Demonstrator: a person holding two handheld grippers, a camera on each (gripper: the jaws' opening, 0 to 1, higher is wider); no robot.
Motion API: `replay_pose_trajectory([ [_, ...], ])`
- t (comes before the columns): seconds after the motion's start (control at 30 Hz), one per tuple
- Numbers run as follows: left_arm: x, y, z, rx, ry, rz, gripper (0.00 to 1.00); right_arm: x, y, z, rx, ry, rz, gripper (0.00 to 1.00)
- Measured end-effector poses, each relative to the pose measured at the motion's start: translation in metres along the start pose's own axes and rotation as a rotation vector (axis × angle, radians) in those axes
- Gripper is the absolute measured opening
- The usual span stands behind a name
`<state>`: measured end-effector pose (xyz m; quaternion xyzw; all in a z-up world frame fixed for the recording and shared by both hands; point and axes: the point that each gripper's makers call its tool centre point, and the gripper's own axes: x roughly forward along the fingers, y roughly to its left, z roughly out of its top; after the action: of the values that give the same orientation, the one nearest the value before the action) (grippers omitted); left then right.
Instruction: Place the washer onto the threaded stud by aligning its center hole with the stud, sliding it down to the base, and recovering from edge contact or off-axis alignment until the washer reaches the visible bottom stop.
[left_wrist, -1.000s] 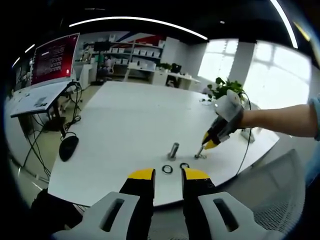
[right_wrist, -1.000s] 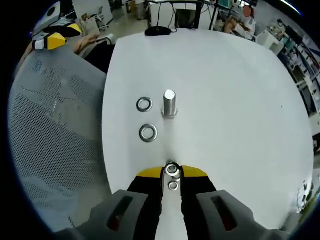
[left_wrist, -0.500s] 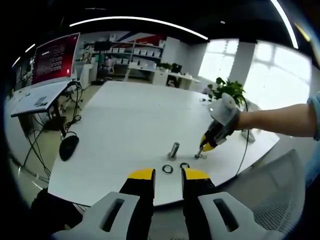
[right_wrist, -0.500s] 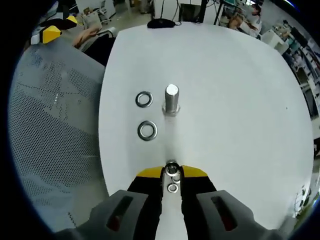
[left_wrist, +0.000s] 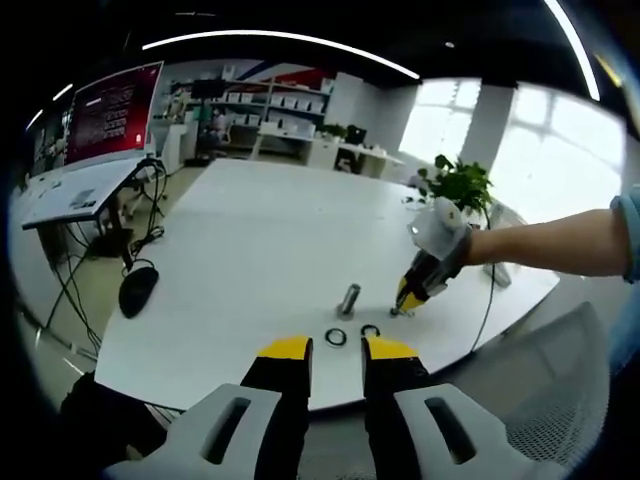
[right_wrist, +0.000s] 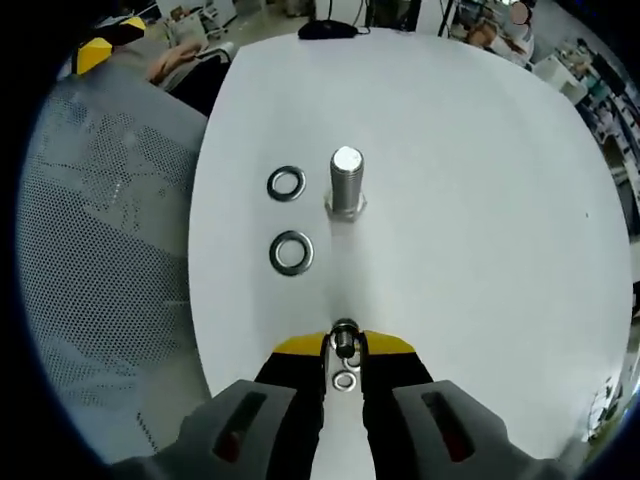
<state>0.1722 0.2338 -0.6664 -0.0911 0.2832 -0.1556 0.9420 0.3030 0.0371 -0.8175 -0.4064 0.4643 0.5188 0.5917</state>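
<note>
a small silver metal washer (right_wrist: 345, 338) sits pinched between the yellow-tipped jaws of the right gripper (right_wrist: 345, 347), lifted clear of the white counter (right_wrist: 480, 200) and some way short of the upright threaded steel stud (right_wrist: 345, 180) on its hex base. a second small ring shows lower in the same jaws, though whether it is another washer or part of the tool is hard to tell.

two spare flat steel washers (right_wrist: 291, 252) lie loose on the counter just to the stud's side, one nearer the gripper, one level with the stud.

from the left gripper view, the right gripper (left_wrist: 411, 294) hangs tip-down close beside the stud (left_wrist: 348, 297), held by a bare forearm (left_wrist: 560, 245) reaching in. the left gripper (left_wrist: 335, 350) waits at the counter's near edge with jaws parted and nothing between them.

by the look of it, the pickup is done; the stud stands bare, so aligning the hole over its top and sliding the washer down to the base are all left to do.

a black computer mouse (left_wrist: 137, 293) lies on a neighbouring desk, and a grey mesh chair back (right_wrist: 100, 250) sits beside the counter.
</note>
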Motion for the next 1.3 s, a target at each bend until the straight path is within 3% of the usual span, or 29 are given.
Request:
replay_pose_trajectory([
  [0.7, 0.000, 0.000, 0.001, -0.006, -0.005, -0.003, 0.16, 0.015, 0.000, -0.002, -0.047, 0.016, 0.004, 0.15],
  [0.87, 0.000, 0.000, 0.001, -0.007, -0.002, -0.002, 0.15, 0.012, -0.005, 0.000, -0.052, 0.005, -0.027, 0.20],
  [1.07, 0.000, 0.000, 0.002, -0.011, -0.007, -0.001, 0.15, 0.001, -0.008, -0.004, -0.022, -0.021, -0.046, 0.21],
  [1.3, 0.001, 0.000, 0.001, -0.009, -0.004, -0.001, 0.15, -0.006, -0.010, -0.024, 0.028, -0.029, -0.051, 0.20],
])
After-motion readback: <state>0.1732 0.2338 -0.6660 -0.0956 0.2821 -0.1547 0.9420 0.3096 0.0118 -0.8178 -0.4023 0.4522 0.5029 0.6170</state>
